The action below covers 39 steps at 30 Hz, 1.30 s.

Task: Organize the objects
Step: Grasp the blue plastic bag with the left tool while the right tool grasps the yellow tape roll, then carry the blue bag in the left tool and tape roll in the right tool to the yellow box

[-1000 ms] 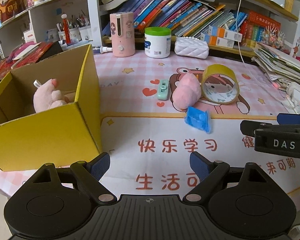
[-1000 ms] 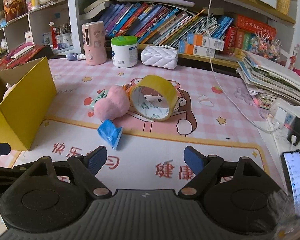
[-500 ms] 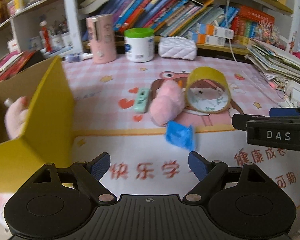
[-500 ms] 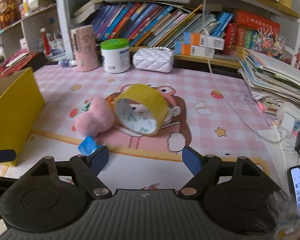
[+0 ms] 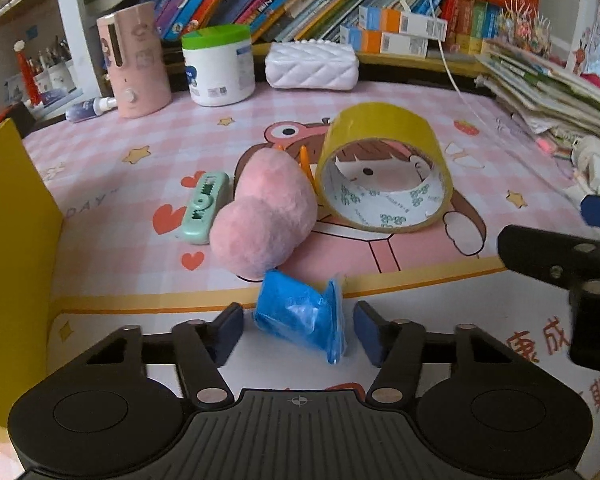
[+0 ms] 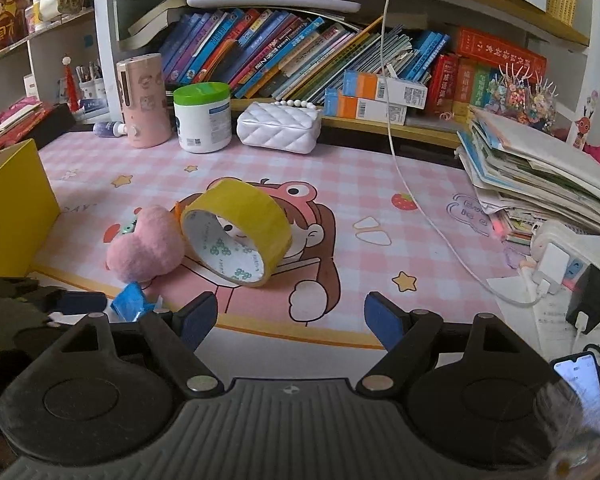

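Note:
A blue plastic packet (image 5: pixel 302 320) lies on the mat between the open fingers of my left gripper (image 5: pixel 299 330), which straddles it without closing. Behind it lie a pink plush toy (image 5: pixel 264 214), a mint green correction-tape dispenser (image 5: pixel 204 207) and a yellow tape roll (image 5: pixel 384 168) on its side. The yellow cardboard box (image 5: pixel 16 264) stands at the left. My right gripper (image 6: pixel 291 314) is open and empty, low over the mat in front of the tape roll (image 6: pixel 238 232). The packet (image 6: pixel 131 303) and plush (image 6: pixel 146 245) show at its left.
A pink canister (image 5: pixel 134 60), a white green-lidded tub (image 5: pixel 219 65) and a white quilted purse (image 5: pixel 312 65) stand at the back below bookshelves. Stacked papers (image 6: pixel 540 176), a power strip (image 6: pixel 568 252) and a phone (image 6: pixel 582 380) are at the right. A white cable (image 6: pixel 428 216) crosses the mat.
My left gripper has swung right from the yellow box and moved forward until its fingers straddle the blue packet. My right gripper has shifted slightly right and forward.

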Motion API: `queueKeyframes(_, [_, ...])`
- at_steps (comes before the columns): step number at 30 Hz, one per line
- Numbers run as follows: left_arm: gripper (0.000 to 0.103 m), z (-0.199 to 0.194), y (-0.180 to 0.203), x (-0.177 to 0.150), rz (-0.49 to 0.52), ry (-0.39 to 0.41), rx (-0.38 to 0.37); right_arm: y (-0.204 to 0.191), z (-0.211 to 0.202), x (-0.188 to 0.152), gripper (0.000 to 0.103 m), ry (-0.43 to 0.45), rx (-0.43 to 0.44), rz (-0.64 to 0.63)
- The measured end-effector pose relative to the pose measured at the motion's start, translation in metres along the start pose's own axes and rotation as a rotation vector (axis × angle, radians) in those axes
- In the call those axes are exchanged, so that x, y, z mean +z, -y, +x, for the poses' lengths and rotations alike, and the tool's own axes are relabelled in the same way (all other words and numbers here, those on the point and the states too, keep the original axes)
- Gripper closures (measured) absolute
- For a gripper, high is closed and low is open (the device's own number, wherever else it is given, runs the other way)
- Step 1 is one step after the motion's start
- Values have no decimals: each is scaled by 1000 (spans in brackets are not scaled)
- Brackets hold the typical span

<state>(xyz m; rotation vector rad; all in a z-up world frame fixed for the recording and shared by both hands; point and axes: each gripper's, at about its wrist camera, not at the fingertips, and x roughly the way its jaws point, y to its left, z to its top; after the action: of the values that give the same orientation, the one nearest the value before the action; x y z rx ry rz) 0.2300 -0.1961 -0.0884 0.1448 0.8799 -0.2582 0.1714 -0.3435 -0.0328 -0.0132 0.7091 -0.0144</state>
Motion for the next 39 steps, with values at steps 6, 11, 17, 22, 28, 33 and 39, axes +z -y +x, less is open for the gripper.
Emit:
queueKeyframes(6, [63, -1, -1, 0, 25, 15, -21, 1, 3, 1, 23, 1, 9, -15])
queueKeyframes(11, [63, -25, -11, -2, -26, 47, -44, -5, 9, 6, 23, 18, 20, -48])
queueKeyframes(17, [63, -59, -34, -10, -115, 77, -48, -12, 39, 20, 23, 42, 2, -99])
queueKeyframes(22, [63, -79, -54, -19, -164, 91, -25, -23, 73, 28, 32, 41, -16, -155])
queueKeyframes(28, [63, -94, -65, -28, -189, 95, -9, -26, 93, 36, 70, 58, -42, -174])
queueKeyframes(33, [64, -100, -67, -32, -193, 100, -4, -18, 89, 42, 89, 84, -37, -102])
queueKeyframes(39, [64, -105, -68, -36, -193, 114, -15, -15, 54, 42, 95, 151, -35, -42])
